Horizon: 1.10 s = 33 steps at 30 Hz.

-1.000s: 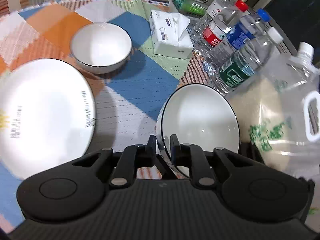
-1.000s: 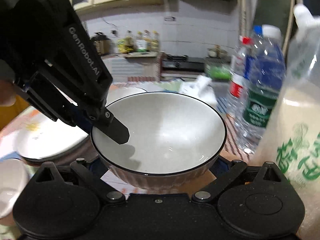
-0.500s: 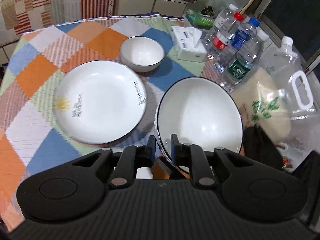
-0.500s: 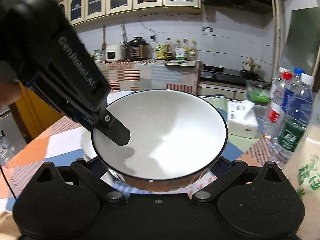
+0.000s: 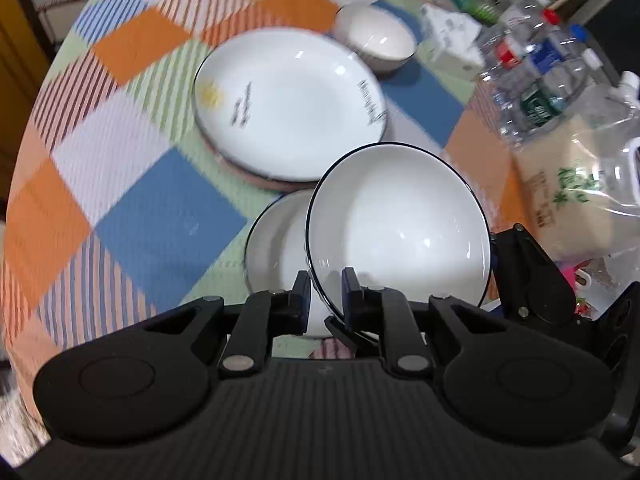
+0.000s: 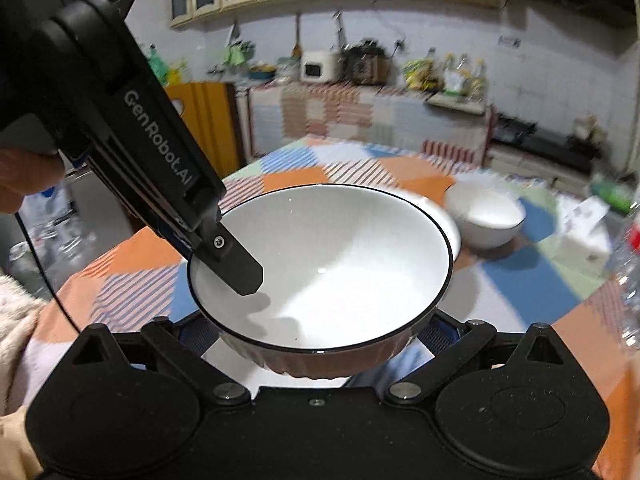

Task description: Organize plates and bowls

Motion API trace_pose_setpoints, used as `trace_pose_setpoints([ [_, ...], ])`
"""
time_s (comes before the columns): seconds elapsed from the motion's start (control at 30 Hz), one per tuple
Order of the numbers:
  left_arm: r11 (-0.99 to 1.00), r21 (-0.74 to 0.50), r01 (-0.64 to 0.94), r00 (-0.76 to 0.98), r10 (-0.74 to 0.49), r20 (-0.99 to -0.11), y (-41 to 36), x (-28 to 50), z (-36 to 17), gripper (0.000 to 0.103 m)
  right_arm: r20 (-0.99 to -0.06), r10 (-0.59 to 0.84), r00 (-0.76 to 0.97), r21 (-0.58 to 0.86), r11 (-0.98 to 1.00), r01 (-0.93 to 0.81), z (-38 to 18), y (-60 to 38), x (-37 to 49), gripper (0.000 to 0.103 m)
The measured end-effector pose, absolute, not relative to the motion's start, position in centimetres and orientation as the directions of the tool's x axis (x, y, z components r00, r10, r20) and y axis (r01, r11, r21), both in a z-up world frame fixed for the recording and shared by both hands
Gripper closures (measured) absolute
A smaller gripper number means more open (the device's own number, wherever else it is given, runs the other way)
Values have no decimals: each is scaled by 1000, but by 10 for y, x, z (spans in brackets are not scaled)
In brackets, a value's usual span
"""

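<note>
Checkered tablecloth (image 5: pixel 168 208) — three bowls (image 5: pixel 400 228), one plate (image 5: pixel 288 108), four bottles (image 5: pixel 536 80).

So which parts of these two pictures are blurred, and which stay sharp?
Left wrist view: the held bowl and left gripper are sharp; plate and tablecloth are smeared. Right wrist view: that bowl is sharp; the counter is blurred.

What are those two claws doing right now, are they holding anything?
Left claw: closed on the rim of the white black-rimmed ceramic bowl.
Right claw: fingers on either side of the same bowl; grip cannot be told.
</note>
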<state>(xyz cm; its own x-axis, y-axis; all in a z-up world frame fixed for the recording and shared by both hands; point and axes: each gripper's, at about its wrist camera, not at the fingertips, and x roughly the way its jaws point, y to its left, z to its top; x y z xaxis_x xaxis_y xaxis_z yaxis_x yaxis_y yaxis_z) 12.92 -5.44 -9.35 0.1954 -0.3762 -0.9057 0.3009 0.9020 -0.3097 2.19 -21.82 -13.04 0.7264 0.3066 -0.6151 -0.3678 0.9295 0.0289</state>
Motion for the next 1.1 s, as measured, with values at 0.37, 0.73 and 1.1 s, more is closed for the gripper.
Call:
trace_pose_setpoints([
  [0.37,919,-297,260,127,-338,-933,-47,134,-129,89,-697,346,628,73,906,-418,-159,-202,27,1],
  [0.73,925,-160,344,196,-238,-951,-63,133,-132,90,-709,340,619,38,894,-447,-158,-201,24,1],
  [1.1,925,-35,379,286,-153,-946,-72,128,-132,89,-735,328,593,23,886,-462,-159,-197,28,1],
])
